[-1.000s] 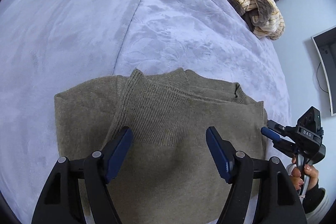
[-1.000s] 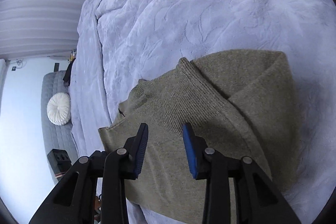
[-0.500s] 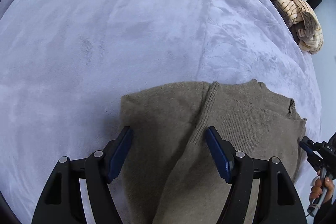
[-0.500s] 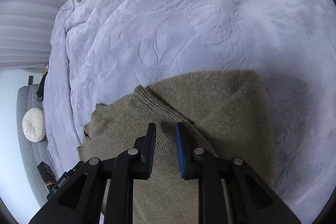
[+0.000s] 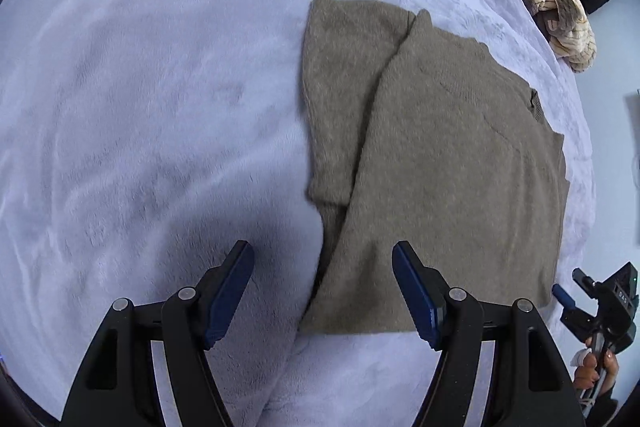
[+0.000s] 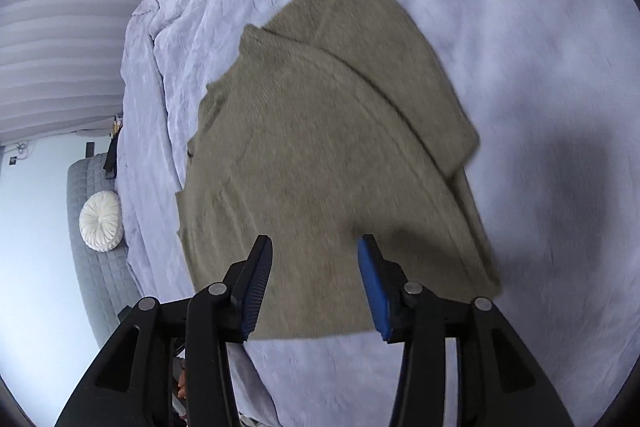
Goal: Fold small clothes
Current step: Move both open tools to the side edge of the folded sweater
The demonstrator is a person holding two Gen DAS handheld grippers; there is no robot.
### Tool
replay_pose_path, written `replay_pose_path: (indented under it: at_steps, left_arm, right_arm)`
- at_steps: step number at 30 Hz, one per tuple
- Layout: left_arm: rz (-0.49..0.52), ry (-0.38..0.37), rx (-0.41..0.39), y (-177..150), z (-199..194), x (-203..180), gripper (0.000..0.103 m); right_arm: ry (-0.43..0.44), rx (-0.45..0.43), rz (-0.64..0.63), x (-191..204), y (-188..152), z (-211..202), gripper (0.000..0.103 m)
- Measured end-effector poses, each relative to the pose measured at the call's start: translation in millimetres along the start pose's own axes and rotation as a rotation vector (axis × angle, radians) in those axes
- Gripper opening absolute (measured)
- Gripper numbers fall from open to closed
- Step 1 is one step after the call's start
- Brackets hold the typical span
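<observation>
An olive-green knitted sweater (image 5: 440,155), partly folded, lies flat on the pale lilac plush bedspread (image 5: 140,87). The left gripper (image 5: 323,291) hangs released and empty above its near corner. The right gripper (image 6: 316,287) is spreading its jaws, gripping nothing. Only the left view shows a hand (image 5: 596,371); only the right shows a white round cushion (image 6: 100,221).
</observation>
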State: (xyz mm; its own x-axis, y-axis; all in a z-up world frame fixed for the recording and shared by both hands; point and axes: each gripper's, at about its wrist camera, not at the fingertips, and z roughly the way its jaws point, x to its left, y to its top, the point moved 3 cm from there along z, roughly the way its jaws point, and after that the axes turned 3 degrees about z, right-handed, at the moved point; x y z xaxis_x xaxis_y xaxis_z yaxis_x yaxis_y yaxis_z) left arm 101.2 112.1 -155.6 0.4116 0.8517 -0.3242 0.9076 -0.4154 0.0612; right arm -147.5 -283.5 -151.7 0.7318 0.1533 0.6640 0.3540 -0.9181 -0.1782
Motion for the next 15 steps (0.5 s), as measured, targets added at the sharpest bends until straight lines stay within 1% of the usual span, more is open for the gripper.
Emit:
replay_pose_path:
  at_steps: [2, 4, 5, 6, 7, 8, 9, 10, 11, 12, 13, 14, 15]
  left_arm:
    - [0.008, -0.028, 0.006, -7, 1, -4, 0.073]
    - [0.022, -0.058, 0.015, -10, 5, -11, 0.073]
    - [0.032, -0.061, 0.018, -10, 6, -14, 0.073]
    - [0.046, -0.056, 0.016, -9, 9, -17, 0.07]
    - [0.059, -0.047, 0.017, -8, 12, -20, 0.056]
    - [0.065, -0.039, 0.028, -7, 15, -20, 0.048]
    - [0.062, -0.036, 0.052, -7, 21, -19, 0.032]
    - [0.054, -0.037, 0.067, -5, 26, -18, 0.021]
    - [0.047, -0.039, 0.077, -5, 29, -15, 0.015]
    - [0.043, -0.044, 0.082, -5, 29, -14, 0.012]
    - [0.042, -0.052, 0.077, -4, 26, -14, 0.01]
    - [0.05, -0.065, 0.068, -5, 20, -16, 0.007]
    - [0.062, -0.076, 0.058, -6, 13, -17, 0.007]
  right_arm:
    - [0.005, 0.023, 0.035, -14, -23, 1, 0.057]
    - [0.0, 0.032, 0.085, -31, -40, 3, 0.057]
    - [-0.004, 0.031, 0.107, -37, -44, 5, 0.057]
    - [-0.007, 0.024, 0.139, -43, -46, 6, 0.057]
    - [-0.007, 0.008, 0.171, -49, -46, 7, 0.059]
    - [0.0, -0.02, 0.205, -55, -43, 7, 0.063]
    - [0.013, -0.054, 0.24, -60, -39, 6, 0.064]
    - [0.034, -0.085, 0.273, -63, -35, 6, 0.063]
    - [0.059, -0.111, 0.305, -67, -31, 6, 0.062]
    - [0.069, -0.126, 0.329, -70, -27, 8, 0.054]
    - [0.059, -0.129, 0.337, -70, -23, 10, 0.014]
    - [0.025, -0.114, 0.32, -67, -19, 12, 0.008]
    - [-0.017, -0.105, 0.27, -59, -16, 11, 0.008]
